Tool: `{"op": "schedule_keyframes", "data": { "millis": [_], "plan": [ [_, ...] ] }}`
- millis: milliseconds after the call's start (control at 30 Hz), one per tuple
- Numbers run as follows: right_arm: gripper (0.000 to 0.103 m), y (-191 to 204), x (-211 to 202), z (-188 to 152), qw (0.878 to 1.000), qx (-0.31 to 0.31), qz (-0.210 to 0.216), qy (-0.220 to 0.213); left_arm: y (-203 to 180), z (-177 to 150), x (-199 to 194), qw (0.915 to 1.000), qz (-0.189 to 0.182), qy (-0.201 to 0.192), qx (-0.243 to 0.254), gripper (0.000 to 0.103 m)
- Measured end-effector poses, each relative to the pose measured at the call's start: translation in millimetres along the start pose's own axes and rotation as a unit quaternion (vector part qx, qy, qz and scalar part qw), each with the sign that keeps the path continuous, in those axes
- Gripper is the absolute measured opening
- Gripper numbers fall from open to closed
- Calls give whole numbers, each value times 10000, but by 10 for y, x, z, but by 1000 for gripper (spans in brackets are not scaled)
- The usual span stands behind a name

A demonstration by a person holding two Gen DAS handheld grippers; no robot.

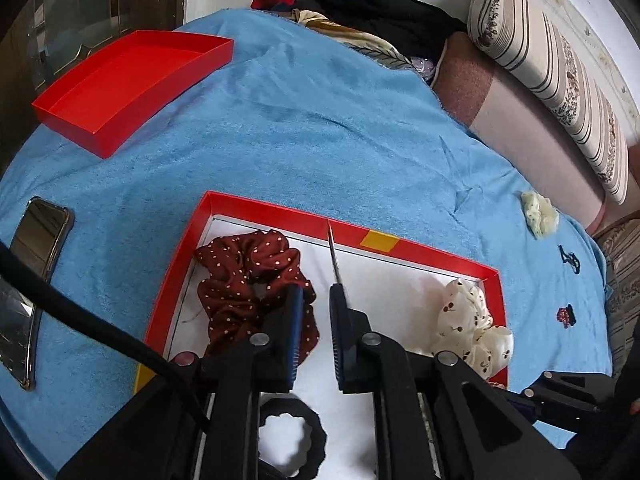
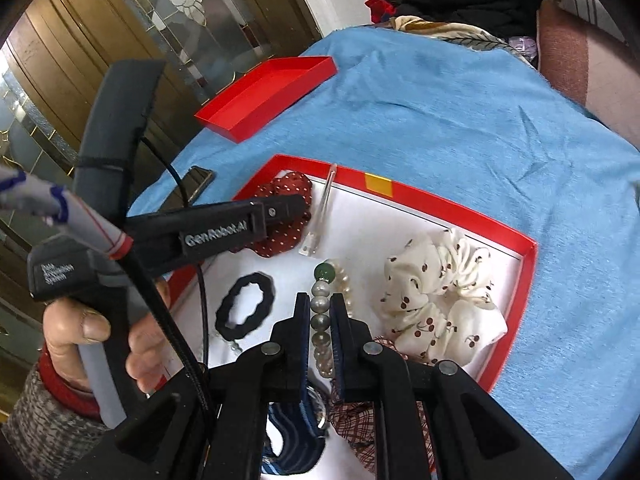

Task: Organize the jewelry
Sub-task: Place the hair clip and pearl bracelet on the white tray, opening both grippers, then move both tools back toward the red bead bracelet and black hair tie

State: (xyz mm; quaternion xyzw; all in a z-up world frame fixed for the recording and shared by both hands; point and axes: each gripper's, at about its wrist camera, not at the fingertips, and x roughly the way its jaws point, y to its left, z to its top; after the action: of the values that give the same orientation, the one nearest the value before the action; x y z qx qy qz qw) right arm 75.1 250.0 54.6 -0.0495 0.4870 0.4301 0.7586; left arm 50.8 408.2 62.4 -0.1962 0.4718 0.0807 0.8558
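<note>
A red box (image 1: 280, 210) (image 2: 440, 204) with a white floor lies on the blue blanket. In it are a dark red dotted scrunchie (image 1: 240, 276) (image 2: 288, 188), a white cherry scrunchie (image 1: 468, 320) (image 2: 440, 292), a black hair tie (image 1: 292, 440) (image 2: 244, 306) and a clear hair clip (image 1: 333, 252) (image 2: 322, 212). My left gripper (image 1: 316, 292) (image 2: 298, 206) hovers over the box, its jaws a narrow gap apart with nothing between; the clip lies just beside its right finger. My right gripper (image 2: 321, 300) is shut on a string of grey beads (image 2: 320, 320) with a green bead (image 2: 324, 274).
An empty red lid (image 1: 132, 80) (image 2: 268, 96) sits at the blanket's far left. A phone (image 1: 40, 236) lies left of the box. A pale green scrunchie (image 1: 540, 210) rests on the blanket at right. A plaid scrunchie (image 2: 360, 412) lies under my right gripper. Clothes (image 1: 360, 4) are piled behind.
</note>
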Motion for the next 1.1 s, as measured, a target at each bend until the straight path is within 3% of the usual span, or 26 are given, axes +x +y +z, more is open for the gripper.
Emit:
{"op": "schedule_keyframes", "data": {
  "millis": [167, 300, 500, 767, 900, 1100],
  "plan": [
    [12, 9, -119, -43, 9998, -53, 181, -16, -27, 7, -156, 9999, -44, -138, -35, 20],
    [13, 140, -144, -25, 9986, -168, 490, 70, -6, 12, -424, 9990, -63, -406, -148, 31],
    [15, 311, -213, 74, 9980, -261, 574, -45, 161, -39, -844, 9965, 132, -758, -316, 34],
    [25, 16, -688, -98, 9994, -21, 80, -336, 197, -269, -1195, 9932, 551, -983, -293, 44],
    [26, -234, -927, -350, 9987, 201, -284, -384, 56, -487, -1319, 9921, 627, -1067, -210, 53],
    [29, -603, -1339, -824, 9944, 560, -720, -531, -184, -755, -1307, 9936, 688, -893, -84, 54]
  ]
}}
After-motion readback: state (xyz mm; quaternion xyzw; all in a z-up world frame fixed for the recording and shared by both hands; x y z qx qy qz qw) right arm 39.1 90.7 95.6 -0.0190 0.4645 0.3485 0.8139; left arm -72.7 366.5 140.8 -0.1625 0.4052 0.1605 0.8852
